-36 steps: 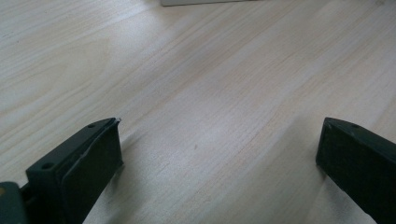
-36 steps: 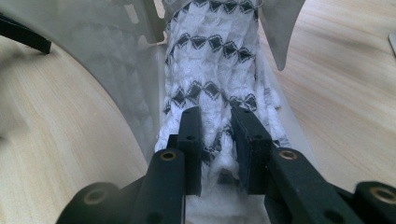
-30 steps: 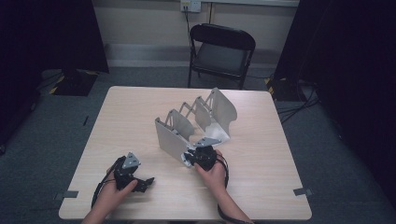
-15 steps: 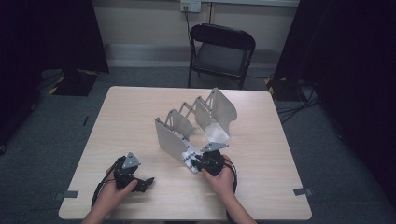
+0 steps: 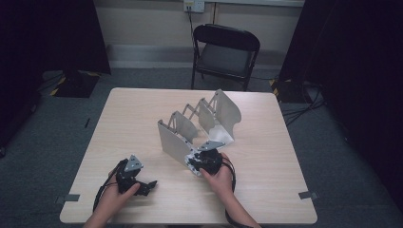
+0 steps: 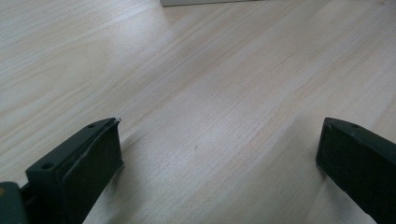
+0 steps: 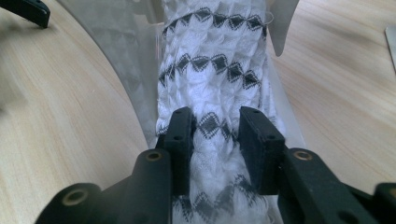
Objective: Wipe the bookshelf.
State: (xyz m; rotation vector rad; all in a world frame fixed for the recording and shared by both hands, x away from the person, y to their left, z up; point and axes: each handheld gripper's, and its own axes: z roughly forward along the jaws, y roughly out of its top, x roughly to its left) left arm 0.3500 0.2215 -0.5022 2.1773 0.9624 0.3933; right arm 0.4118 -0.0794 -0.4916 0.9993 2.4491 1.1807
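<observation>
Here the right gripper [image 7: 215,128] has just been opening; its jaws stand narrowly apart, flanking a white knitted cloth [image 7: 212,70] with black diamond bands, pads apparently touching it. The cloth lies in the near slot of a pale, curved-panel rack [image 5: 199,126] toward 12 o'clock. The left gripper [image 6: 219,154] gapes wide over bare woodgrain table [image 6: 210,84].

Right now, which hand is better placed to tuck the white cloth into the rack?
Right. The right gripper already has the white cloth between its jaws at the rack; the left gripper sits open over bare table.
</observation>
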